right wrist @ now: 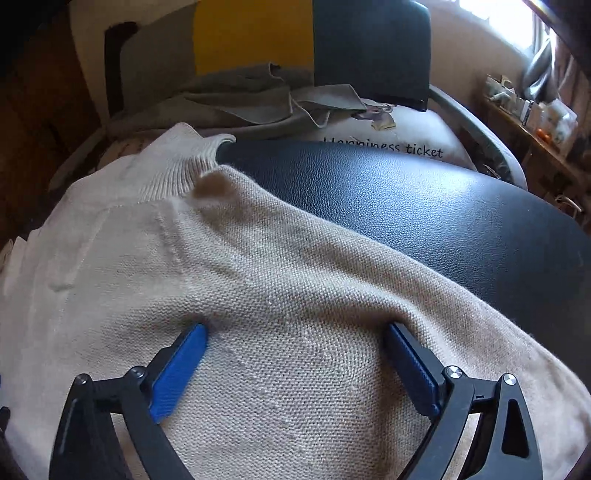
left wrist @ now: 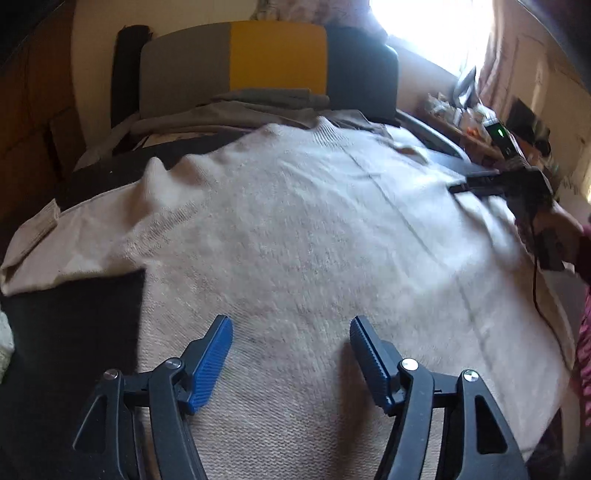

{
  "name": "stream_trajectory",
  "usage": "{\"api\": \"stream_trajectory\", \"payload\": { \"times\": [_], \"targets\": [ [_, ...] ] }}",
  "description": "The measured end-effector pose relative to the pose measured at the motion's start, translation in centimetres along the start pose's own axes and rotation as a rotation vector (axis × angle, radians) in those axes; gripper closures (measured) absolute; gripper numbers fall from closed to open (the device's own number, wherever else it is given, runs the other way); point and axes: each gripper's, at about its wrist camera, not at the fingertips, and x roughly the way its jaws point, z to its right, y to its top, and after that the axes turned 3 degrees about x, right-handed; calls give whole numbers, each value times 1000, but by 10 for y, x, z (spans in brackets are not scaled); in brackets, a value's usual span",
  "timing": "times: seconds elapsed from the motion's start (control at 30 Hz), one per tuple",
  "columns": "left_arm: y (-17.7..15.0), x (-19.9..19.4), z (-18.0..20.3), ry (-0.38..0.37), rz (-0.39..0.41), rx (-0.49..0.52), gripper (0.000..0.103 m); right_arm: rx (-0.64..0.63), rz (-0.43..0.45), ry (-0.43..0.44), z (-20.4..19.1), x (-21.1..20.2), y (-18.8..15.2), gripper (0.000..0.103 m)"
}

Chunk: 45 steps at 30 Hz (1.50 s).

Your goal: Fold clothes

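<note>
Sweater: beige knit sweater (left wrist: 295,229) spread flat over black leather surface (right wrist: 424,206), collar at far end.
Left gripper (left wrist: 291,332): jaws wide apart, hovering above sweater body, holding nothing.
Right gripper (right wrist: 295,332): jaws spread, blue fingertips (right wrist: 192,339) pressing into knit near shoulder.
Surroundings: grey garments (right wrist: 251,99) heaped beyond; printed pillow (right wrist: 399,140) beside them.

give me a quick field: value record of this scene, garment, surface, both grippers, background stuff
garment: beige knitted sweater, spread flat, ribbed collar at far end
surface: black leather-look table top
left gripper: open, over the sweater's near part, holding nothing
right gripper: open, fingers pressed into the knit near the sleeve side
background: grey, yellow and dark blue chair back; grey-green clothes piled on it; bright window
</note>
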Motion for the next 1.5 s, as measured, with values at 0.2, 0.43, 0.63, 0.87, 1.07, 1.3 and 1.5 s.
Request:
{"api": "stream_trajectory", "payload": {
  "times": [0.2,0.43,0.63,0.87,1.07,1.3,1.5],
  "targets": [
    [10,-8,-5,23,18,-55,36,-7,61,120,-28,-62,-22,12],
    [-11,-20,13,80,7,15,36,-9,16,218,-56,-97,-111,12],
    [-36,-22,10,129,15,-62,32,-78,41,113,-60,-110,-169,11],
    [-49,-29,8,138,74,-52,31,-110,129,73,-53,-114,-209,4],
    [-39,-30,3,121,32,-87,31,-83,161,74,-52,-109,-208,0],
    [-1,-47,22,84,122,-63,32,250,178,191,25,-143,-194,0],
    [15,-17,58,33,59,46,32,809,327,154,193,-187,-217,0]
  ]
}}
